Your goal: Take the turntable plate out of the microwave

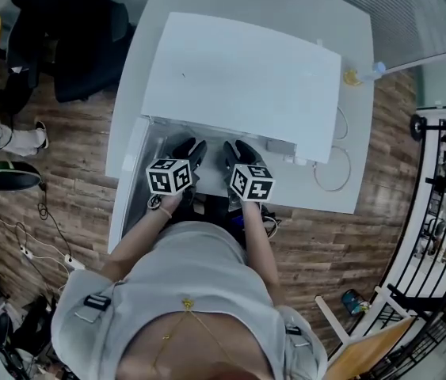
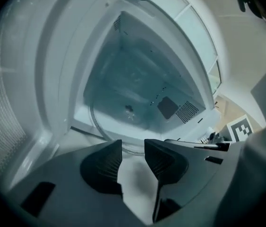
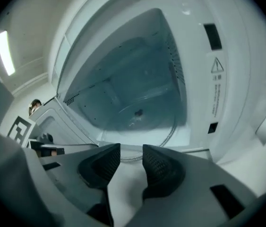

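Note:
A white microwave (image 1: 238, 77) stands on a white table (image 1: 327, 198), its door (image 1: 131, 172) swung open to the left. The clear glass turntable plate (image 2: 123, 112) lies flat on the cavity floor, and its rim also shows in the right gripper view (image 3: 170, 126). My left gripper (image 1: 193, 150) and right gripper (image 1: 234, 150) sit side by side at the front of the opening, pointing in and downward. The left gripper (image 2: 133, 148) stands just short of the plate's near rim, jaws apart with nothing between them. The right gripper (image 3: 131, 151) is the same, open and empty.
Cables (image 1: 333, 169) loop on the table to the right of the microwave. A black chair (image 1: 64, 30) stands at the back left, a black rack (image 1: 444, 188) at the right, a wooden frame (image 1: 365, 347) at the lower right. Another person's legs (image 1: 1, 137) show at the far left.

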Demonstrator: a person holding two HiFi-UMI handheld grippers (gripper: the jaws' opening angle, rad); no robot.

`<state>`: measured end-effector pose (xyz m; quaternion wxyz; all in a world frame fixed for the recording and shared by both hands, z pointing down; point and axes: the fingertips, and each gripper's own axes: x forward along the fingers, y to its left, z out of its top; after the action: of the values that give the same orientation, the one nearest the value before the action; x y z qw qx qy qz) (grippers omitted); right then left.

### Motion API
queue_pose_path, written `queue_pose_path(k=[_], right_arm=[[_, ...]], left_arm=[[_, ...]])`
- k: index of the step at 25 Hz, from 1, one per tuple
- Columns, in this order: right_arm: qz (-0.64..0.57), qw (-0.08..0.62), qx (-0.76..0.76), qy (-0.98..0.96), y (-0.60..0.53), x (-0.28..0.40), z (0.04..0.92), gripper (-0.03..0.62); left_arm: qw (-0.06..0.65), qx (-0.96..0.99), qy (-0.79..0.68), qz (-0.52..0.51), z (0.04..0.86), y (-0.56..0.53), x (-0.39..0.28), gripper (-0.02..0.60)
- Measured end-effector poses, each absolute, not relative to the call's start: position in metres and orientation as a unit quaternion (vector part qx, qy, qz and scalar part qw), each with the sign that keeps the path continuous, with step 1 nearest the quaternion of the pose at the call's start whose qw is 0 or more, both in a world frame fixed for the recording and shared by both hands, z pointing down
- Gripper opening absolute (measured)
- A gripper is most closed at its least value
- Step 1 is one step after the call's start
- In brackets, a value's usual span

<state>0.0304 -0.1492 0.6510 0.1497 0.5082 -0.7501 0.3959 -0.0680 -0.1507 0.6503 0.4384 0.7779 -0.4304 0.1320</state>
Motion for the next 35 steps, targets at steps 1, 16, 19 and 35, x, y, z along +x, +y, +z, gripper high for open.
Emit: queue_pose_path(k=[1, 16, 19, 35], right_arm=[[0.42, 0.134, 0.507, -0.741, -0.149, 0.031, 0.655, 0.164], [0.592, -0.021, 0.496, -0.635, -0.148, 0.048, 0.69, 0.193], [0.597, -0.028, 0.488, -0.636, -0.156, 0.044, 0.693, 0.192], [0.622, -0.073, 0.454, -0.633, -0.148, 0.039, 0.698, 0.092]], left_arm=[[0.458, 0.765, -0.435, 0.124, 0.656, -0.151, -0.069, 0.152], [0.597, 0.661, -0.453, -0.01, 0.692, -0.174, -0.07, 0.218], [0.602, 0.657, -0.454, -0.02, 0.692, -0.18, -0.065, 0.218], [0.642, 0.638, -0.419, -0.075, 0.696, -0.161, -0.057, 0.104]])
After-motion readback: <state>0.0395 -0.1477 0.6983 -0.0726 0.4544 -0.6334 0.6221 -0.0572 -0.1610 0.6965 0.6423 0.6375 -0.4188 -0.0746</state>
